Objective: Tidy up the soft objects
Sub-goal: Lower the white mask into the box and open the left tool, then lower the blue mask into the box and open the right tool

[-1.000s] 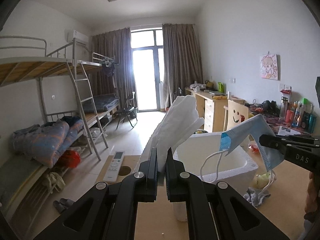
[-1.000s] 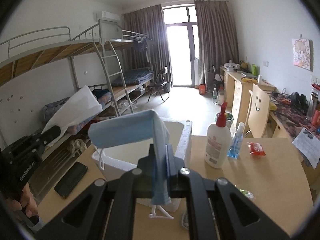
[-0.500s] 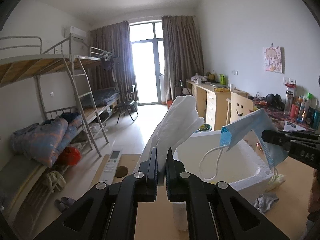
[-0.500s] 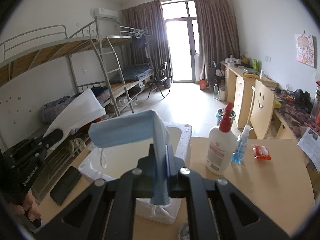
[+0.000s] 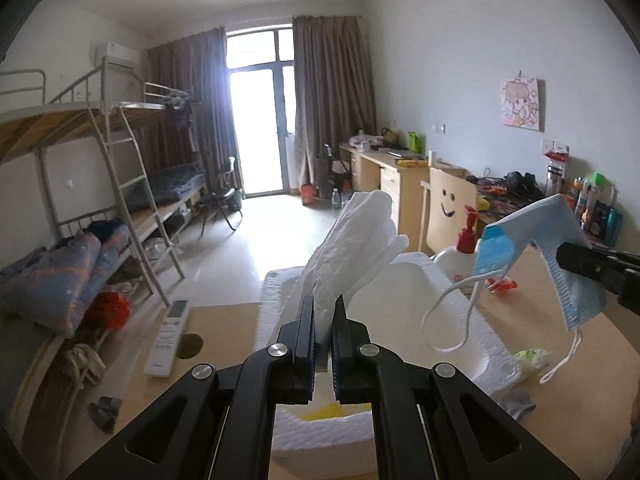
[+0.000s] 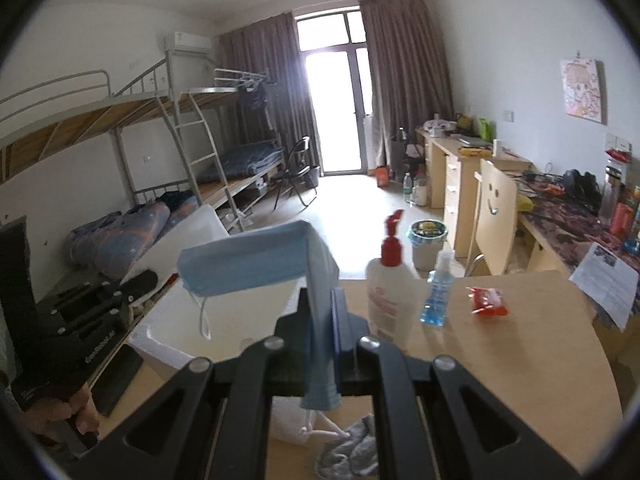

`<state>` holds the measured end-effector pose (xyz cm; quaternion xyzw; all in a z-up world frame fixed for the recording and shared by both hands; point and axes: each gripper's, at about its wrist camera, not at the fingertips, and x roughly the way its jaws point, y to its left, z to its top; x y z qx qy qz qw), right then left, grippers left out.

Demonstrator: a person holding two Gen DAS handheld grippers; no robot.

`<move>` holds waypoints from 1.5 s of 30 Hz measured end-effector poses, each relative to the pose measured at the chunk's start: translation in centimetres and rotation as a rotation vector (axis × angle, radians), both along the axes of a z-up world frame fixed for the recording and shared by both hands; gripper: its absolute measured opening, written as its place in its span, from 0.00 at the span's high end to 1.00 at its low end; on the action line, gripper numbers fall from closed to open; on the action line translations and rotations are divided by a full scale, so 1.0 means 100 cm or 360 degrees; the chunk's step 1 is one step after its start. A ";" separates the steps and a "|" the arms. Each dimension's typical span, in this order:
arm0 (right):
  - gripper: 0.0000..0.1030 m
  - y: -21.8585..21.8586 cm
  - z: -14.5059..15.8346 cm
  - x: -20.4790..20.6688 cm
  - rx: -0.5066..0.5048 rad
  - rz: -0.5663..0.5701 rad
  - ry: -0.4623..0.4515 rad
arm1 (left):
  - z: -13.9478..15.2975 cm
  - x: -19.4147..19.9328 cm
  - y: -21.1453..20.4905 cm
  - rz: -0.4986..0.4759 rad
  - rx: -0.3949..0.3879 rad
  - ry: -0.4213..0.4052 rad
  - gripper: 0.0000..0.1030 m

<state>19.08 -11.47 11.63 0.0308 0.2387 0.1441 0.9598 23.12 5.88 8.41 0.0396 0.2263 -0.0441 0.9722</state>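
Note:
My left gripper is shut on a folded white tissue, held above the near left part of a white foam box on the wooden table. My right gripper is shut on a blue face mask, held over the box; its ear loops hang down. In the left wrist view the mask hangs at the right over the box's right side. In the right wrist view the left gripper and tissue show at the left.
A lotion pump bottle, a small blue spray bottle and a red packet stand right of the box. A grey sock lies near the front. A remote, a phone and a green wrapper lie on the table.
Both grippers have come closer over the foam box, each still holding its item. The views have swung so the box sits lower and nearer.

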 end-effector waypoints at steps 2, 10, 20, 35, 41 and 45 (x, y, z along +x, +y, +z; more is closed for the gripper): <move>0.90 -0.005 0.001 -0.001 0.0004 -0.0019 -0.0004 | -0.003 0.008 -0.001 -0.0023 -0.0034 0.0041 0.94; 0.90 -0.016 -0.005 -0.002 0.0017 -0.0065 0.0000 | -0.012 0.023 -0.010 -0.0029 -0.0030 0.0117 0.94; 0.90 -0.023 -0.009 -0.002 0.0042 -0.0104 0.0016 | -0.010 0.022 -0.012 -0.0007 -0.0043 0.0078 0.10; 0.90 -0.018 -0.006 -0.001 0.0039 -0.0096 0.0009 | 0.005 -0.004 0.008 0.0087 -0.0091 -0.0037 0.01; 0.90 -0.001 -0.002 0.005 0.0024 -0.0044 0.0005 | 0.007 -0.018 0.027 0.0171 -0.0087 -0.0069 0.01; 0.90 0.013 0.002 0.010 0.0014 0.0006 -0.0005 | 0.007 -0.027 0.037 0.0211 -0.0077 -0.0091 0.01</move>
